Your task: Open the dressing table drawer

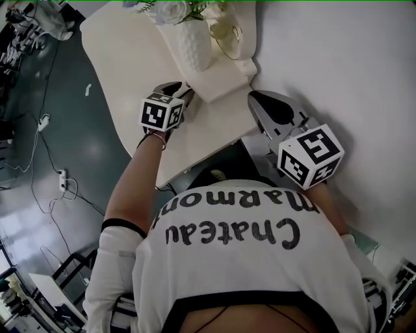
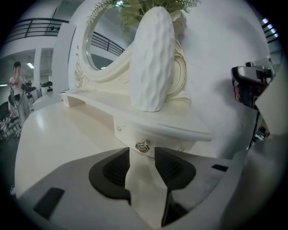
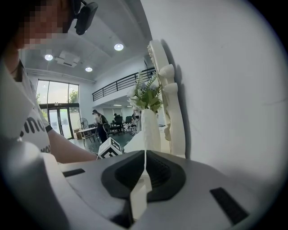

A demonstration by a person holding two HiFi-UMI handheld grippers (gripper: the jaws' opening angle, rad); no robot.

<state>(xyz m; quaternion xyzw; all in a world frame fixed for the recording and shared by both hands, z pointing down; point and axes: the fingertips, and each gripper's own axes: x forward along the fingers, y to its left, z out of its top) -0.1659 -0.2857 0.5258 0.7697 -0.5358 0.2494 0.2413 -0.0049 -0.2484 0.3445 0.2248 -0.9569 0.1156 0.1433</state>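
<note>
Left gripper (image 2: 141,152), fingers (image 2: 118,168) spread and empty, hovers over the cream dressing-table surface (image 2: 58,134). Just beyond their gap sits the small silver knob (image 2: 142,146) of the shut cream drawer (image 2: 128,132), beneath a white textured vase (image 2: 153,63). Right gripper (image 3: 145,155) waits closed, empty. Approach step, by the look of it; next, advance and pinch the knob.

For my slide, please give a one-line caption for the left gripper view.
Open left gripper lined up with the drawer knob below a white vase.

Mirror (image 2: 104,50) top cut by frame edge, plant (image 1: 174,8) cropped above, drawer knob (image 2: 142,146) detail too small
</note>
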